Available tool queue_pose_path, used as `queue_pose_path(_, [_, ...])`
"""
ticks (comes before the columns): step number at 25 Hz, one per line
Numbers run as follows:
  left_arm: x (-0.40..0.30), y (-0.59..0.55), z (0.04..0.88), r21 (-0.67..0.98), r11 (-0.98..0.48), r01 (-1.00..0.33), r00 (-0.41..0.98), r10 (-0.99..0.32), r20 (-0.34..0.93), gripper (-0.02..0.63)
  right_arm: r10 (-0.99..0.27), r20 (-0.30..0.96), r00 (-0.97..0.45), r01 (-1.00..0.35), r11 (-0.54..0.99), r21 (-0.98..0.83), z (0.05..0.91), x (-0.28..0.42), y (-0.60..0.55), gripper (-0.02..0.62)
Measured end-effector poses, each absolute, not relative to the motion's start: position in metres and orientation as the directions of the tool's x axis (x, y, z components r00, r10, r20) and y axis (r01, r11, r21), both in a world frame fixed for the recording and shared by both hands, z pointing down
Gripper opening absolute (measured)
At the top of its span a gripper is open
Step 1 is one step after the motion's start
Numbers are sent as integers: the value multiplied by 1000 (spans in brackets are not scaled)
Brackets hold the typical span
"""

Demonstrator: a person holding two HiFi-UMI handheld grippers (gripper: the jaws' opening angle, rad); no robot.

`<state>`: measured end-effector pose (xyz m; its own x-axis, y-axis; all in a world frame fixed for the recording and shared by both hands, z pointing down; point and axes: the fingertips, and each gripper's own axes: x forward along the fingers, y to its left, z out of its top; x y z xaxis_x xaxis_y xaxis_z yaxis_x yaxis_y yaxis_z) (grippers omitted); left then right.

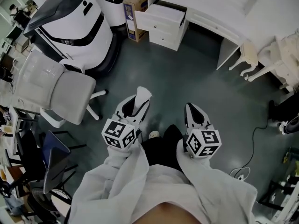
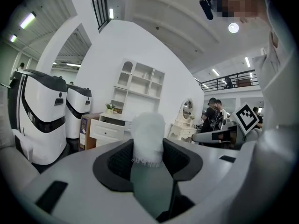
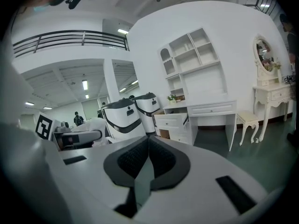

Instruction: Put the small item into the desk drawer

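Observation:
My left gripper [image 1: 138,102] [image 2: 148,158] is shut on a small white soft item [image 1: 143,94] [image 2: 148,135], which sticks up from between the dark pads. To its right my right gripper [image 1: 194,111] [image 3: 148,158] is shut, its pads meeting with nothing between them. I hold both in front of my body above the grey floor. Several steps ahead stands the white desk [image 1: 211,7] [image 3: 211,109], and the top drawer [image 1: 161,16] [image 3: 172,121] of its drawer unit is pulled open. The same desk shows small and distant in the left gripper view [image 2: 108,128].
A white office chair [image 1: 65,94] stands to my left. Two large white-and-black machines [image 1: 77,24] and a cardboard box [image 1: 132,12] flank the drawer unit. A white stool [image 1: 247,55] stands by the desk, and a cable [image 1: 254,139] lies on the floor at right. People stand far off [image 2: 212,118].

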<state>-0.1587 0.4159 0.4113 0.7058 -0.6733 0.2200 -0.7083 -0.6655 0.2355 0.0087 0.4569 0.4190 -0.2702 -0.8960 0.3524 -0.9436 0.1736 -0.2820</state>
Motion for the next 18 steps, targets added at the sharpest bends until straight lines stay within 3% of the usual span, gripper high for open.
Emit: queue_pose_path(18, [-146,338,418,233,-638,-734,679,-696,234,187,-868,376,-324,-933,227,-280,429,20,368,34])
